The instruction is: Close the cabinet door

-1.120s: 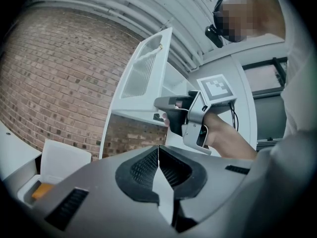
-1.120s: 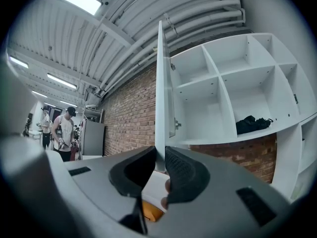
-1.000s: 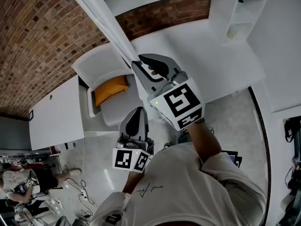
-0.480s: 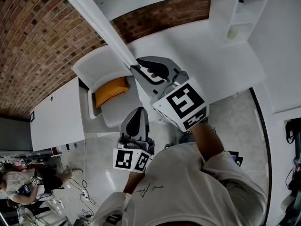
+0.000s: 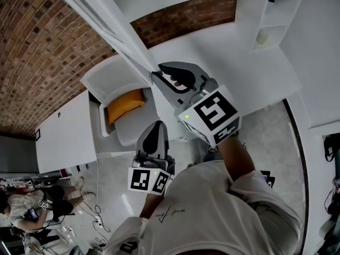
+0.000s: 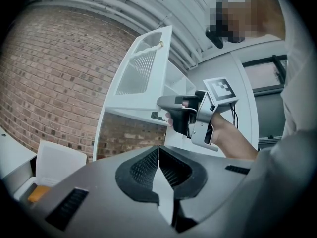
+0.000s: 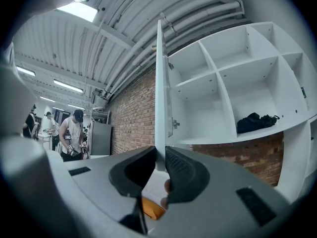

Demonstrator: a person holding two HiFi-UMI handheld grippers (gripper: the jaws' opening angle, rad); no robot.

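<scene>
The white cabinet door [image 5: 109, 28] stands open and shows edge-on as a long strip from the upper left in the head view. My right gripper [image 5: 157, 73] is shut on the door's lower edge. In the right gripper view the door edge [image 7: 160, 93] runs straight down between the two pads of the right gripper [image 7: 159, 163]. The left gripper view shows the door's panelled face [image 6: 141, 68] with the right gripper [image 6: 171, 114] at its lower corner. My left gripper [image 5: 154, 127] hangs lower, near my body, away from the door. The left gripper [image 6: 158, 155] is shut with nothing in it.
The open white cabinet [image 7: 233, 86] has several compartments; a black bundle [image 7: 255, 122] lies in one. Below it are a brick wall [image 5: 42, 41], a white chair with an orange cushion [image 5: 125, 102] and a white counter [image 5: 64, 137]. A person [image 7: 73, 133] stands far off.
The door's edge has swung a little to the left at its top in the head view. My right gripper has shifted slightly to the right, still on the edge. The left gripper has not moved.
</scene>
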